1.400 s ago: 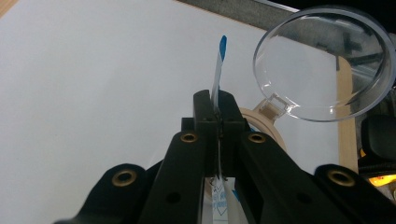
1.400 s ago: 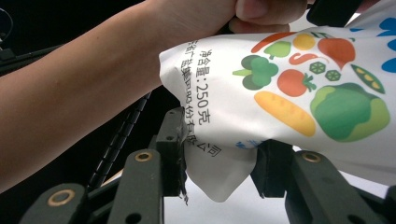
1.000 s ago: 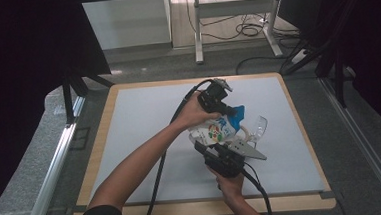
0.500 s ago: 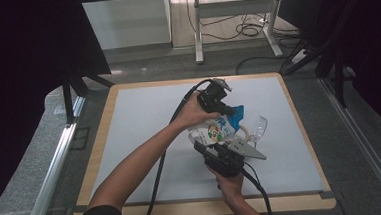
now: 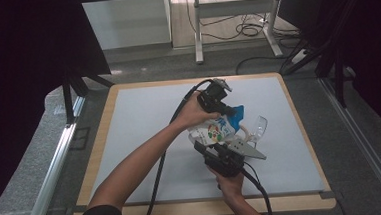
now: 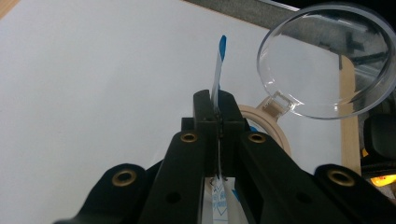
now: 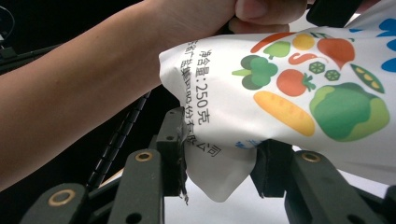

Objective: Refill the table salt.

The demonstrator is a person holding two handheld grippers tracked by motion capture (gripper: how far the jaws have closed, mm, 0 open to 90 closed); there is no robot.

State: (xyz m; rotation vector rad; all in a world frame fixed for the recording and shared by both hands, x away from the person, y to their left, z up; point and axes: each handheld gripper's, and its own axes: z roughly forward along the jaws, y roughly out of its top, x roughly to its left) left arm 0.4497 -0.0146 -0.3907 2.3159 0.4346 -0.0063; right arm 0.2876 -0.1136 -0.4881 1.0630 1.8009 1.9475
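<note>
Left tongs point(image 6: 218, 114) clamped on the pouch's point(image 5: 215, 131) thin top edge; right tongs point(image 7: 219, 158) clamped on its lower corner. Clear-lidded jar point(image 6: 322, 60) beyond left tongs, above the surface point(image 5: 144, 120).

You see the white table top point(image 5: 144, 120) lit evenly from above, bright but not blown out, while the surroundings on both sides sink into near black. Shadows under your forearms are soft and faint. In the left gripper view the clear lid point(image 6: 327, 60) catches pale glare and the nearest black parts blur. In the right gripper view the printed pouch point(image 7: 299, 98) is sharp, its background dark.
</note>
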